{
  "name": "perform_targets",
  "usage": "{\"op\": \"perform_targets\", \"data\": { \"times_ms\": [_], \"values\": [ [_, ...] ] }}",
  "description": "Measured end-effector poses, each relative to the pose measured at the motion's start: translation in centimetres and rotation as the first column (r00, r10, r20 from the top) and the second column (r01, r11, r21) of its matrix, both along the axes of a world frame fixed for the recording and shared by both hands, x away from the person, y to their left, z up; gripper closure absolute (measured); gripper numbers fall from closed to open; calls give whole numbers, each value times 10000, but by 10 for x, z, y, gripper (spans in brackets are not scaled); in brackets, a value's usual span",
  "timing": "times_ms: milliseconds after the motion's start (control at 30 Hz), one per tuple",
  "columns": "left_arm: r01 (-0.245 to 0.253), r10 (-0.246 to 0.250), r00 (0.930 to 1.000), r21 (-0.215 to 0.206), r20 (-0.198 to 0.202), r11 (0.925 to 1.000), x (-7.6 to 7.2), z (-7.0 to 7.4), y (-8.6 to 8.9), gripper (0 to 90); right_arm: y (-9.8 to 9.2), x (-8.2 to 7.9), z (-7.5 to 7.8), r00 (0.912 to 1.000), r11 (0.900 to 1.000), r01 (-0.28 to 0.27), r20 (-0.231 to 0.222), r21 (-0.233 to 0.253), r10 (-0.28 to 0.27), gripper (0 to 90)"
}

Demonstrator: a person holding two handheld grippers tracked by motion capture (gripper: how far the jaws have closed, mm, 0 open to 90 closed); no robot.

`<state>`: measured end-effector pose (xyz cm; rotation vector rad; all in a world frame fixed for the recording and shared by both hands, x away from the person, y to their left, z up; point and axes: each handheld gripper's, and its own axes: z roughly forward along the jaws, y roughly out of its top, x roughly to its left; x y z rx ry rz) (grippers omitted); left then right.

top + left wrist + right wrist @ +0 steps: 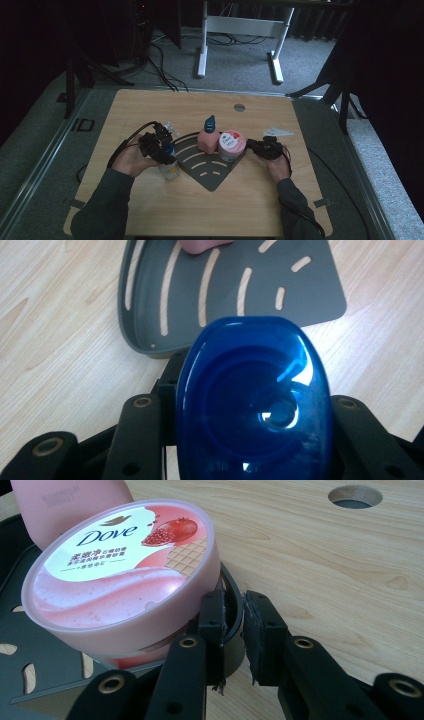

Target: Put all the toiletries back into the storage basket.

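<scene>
Gripping the rim of the dark grey slotted tray (232, 615) with my right gripper (234, 630), I have its two jaws closed on the raised edge at the tray's right side, just beside the pink Dove tub (120, 575). In the high view the same gripper (260, 146) sits at the tray's right edge, so I judge that it is steadying the tray (210, 172) rather than lifting it. My left gripper (159, 146) is clamped on the bottle with the blue cap (168, 162) — in the left gripper view the cap (252, 400) stands between the two jaws, which press its sides. The bottle stands upright on the table (150, 105), just beside the tray's left edge and not yet on it. Already on the tray: the Dove tub (231, 144) at the right, and touching it a pink bottle (207, 141) with a dark blue top. Work in hand, by my reading, is loading toiletries onto the tray — two items are placed, and the blue-capped bottle is left. The next move calls for carrying the bottle over the rim to the bare slotted area (260, 285) in front of the pink bottle. A small clear item (171, 129) lies on the table behind my left gripper; I cannot tell what it is.
</scene>
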<state>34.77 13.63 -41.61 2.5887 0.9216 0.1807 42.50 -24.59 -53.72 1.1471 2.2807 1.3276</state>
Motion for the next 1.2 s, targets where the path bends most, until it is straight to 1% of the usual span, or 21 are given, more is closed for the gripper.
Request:
{"op": "perform_targets", "data": {
  "times_ms": [133,267,400,467,533,567,733,933,1200],
  "values": [
    [116,-116,9999,-47,50,9999,-2,1,-5,552,0,0,0,10000,10000,2,-11,16,-2,786],
    [327,-327,9995,-108,4,9994,-3,2,-10,552,0,0,0,10000,10000,11,-11,20,-11,787],
    [495,-496,9988,-274,-32,9984,-4,3,-15,552,0,0,0,10000,10000,1,-9,15,-1,786],
    [619,-620,9981,-265,-24,9977,-5,4,-18,552,0,0,0,10000,10000,9,-3,24,-9,787],
    [619,-620,9981,-265,-24,9977,-5,4,-18,552,0,0,0,10000,10000,12,-6,31,-12,787],
    [722,-721,9974,-246,12,9971,-6,5,-23,552,0,0,0,10000,10000,10,-8,32,-10,787],
    [943,-944,9955,-168,-36,9954,-7,5,-28,552,0,0,0,10000,10000,14,3,30,-14,788],
    [1153,-1156,9932,-206,-109,9931,-9,5,-33,552,0,0,0,10000,10000,11,-10,36,-11,788],
    [1575,-1580,9874,-458,-64,9865,-10,8,-47,552,0,0,0,10000,10000,3,-24,33,-3,788]
  ]
}}
